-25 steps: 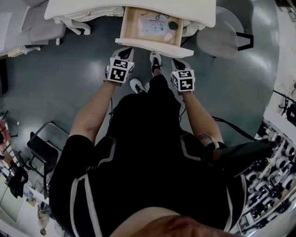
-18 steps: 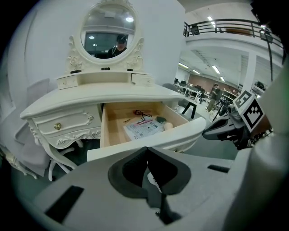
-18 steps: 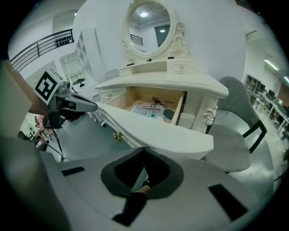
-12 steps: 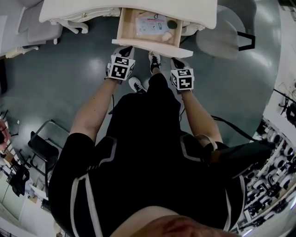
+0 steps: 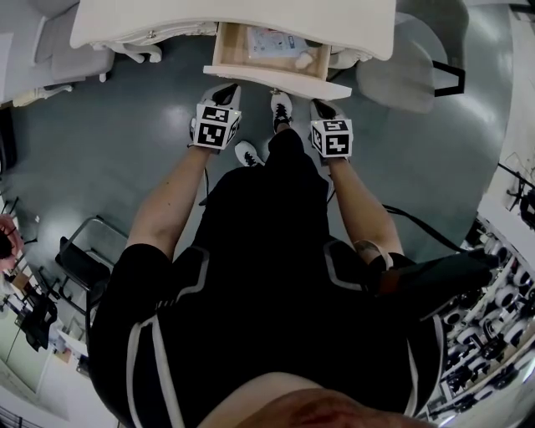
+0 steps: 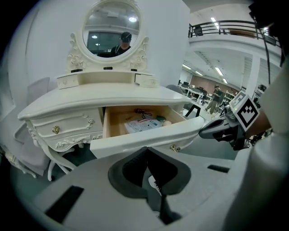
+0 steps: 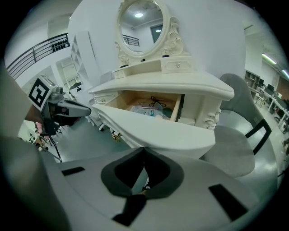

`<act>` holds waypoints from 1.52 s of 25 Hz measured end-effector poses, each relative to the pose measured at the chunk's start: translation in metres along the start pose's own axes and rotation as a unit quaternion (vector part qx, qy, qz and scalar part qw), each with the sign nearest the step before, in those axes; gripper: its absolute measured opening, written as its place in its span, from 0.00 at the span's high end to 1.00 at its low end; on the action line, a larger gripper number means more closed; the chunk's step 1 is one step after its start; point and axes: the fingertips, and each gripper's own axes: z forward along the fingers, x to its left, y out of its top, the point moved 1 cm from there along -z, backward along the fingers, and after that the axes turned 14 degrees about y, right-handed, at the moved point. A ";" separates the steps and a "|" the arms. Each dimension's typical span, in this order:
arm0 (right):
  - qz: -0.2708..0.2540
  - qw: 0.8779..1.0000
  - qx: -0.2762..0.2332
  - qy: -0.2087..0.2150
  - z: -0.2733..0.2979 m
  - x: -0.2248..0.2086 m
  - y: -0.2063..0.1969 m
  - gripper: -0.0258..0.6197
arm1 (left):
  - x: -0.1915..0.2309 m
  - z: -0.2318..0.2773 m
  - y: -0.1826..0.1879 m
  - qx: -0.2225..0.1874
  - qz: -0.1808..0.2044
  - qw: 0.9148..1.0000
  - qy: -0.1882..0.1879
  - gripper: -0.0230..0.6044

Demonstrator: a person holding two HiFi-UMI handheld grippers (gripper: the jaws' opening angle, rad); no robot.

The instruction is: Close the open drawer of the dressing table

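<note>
Since the earlier frames the drawer (image 5: 269,52) has slid further under the dressing table (image 5: 167,21), and less of its inside shows.

Head view: the drawer is partly open, its white front standing out from the table top. The left gripper (image 5: 225,90) and the right gripper (image 5: 323,108) both point at that front, one near each end. The person's shoes (image 5: 282,107) stand between them, below the drawer. A grey chair (image 5: 399,73) sits right of the table.

Left gripper view: the jaws are pressed together with nothing between them, tips against the drawer front (image 6: 144,136). Papers (image 6: 142,125) lie inside. A brass knob (image 6: 173,148) hangs under the front, and a round mirror (image 6: 112,28) stands on the table.

Right gripper view: the jaws are likewise closed and empty, tips at the drawer front (image 7: 158,128). The chair (image 7: 237,149) stands just right of the drawer.
</note>
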 end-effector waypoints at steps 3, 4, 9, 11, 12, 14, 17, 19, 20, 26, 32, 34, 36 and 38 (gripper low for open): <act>0.001 1.000 -0.002 0.003 0.005 -0.007 0.009 0.95 | 0.005 0.001 0.006 0.003 -0.007 1.000 0.004 0.96; 0.001 1.000 -0.003 0.004 0.007 -0.009 0.012 0.95 | 0.006 0.002 0.008 0.003 -0.009 1.000 0.004 0.96; 0.004 1.000 -0.016 0.004 0.014 -0.024 0.030 0.95 | 0.004 0.001 0.024 -0.004 -0.019 1.000 0.002 0.96; 0.003 1.000 -0.021 0.005 0.016 -0.030 0.038 0.95 | 0.003 0.002 0.031 -0.008 -0.021 1.000 0.001 0.96; 0.003 1.000 -0.024 0.006 0.018 -0.033 0.041 0.95 | 0.002 0.002 0.035 -0.010 -0.022 1.000 0.001 0.96; 0.002 1.000 -0.030 0.008 0.020 -0.040 0.049 0.95 | 0.001 0.002 0.043 -0.015 -0.023 1.000 0.001 0.96; 0.002 0.999 -0.035 0.008 0.023 -0.049 0.058 0.95 | 0.001 0.001 0.053 -0.020 -0.024 1.000 0.004 0.96; 0.000 0.999 -0.039 0.008 0.024 -0.054 0.064 0.95 | 0.002 -0.001 0.059 -0.024 -0.024 0.999 0.006 0.96; -0.001 0.999 -0.041 0.008 0.025 -0.056 0.067 0.95 | 0.003 -0.001 0.062 -0.025 -0.025 0.999 0.007 0.96; -0.004 0.998 -0.065 0.008 0.032 -0.065 0.081 0.95 | 0.009 0.001 0.070 -0.025 -0.030 0.999 0.011 0.96; -0.014 0.996 -0.093 -0.001 0.038 -0.076 0.094 0.95 | 0.012 0.002 0.077 -0.023 -0.029 0.999 0.014 0.96; -0.013 0.995 -0.103 -0.004 0.041 -0.080 0.098 0.95 | 0.015 0.002 0.078 -0.023 -0.027 0.999 0.016 0.96; -0.013 0.994 -0.113 -0.009 0.044 -0.083 0.103 0.95 | 0.019 0.002 0.081 -0.027 -0.026 0.999 0.020 0.96; -0.017 0.992 -0.120 -0.018 0.045 -0.086 0.107 0.95 | 0.023 0.000 0.084 -0.029 -0.025 0.999 0.022 0.96</act>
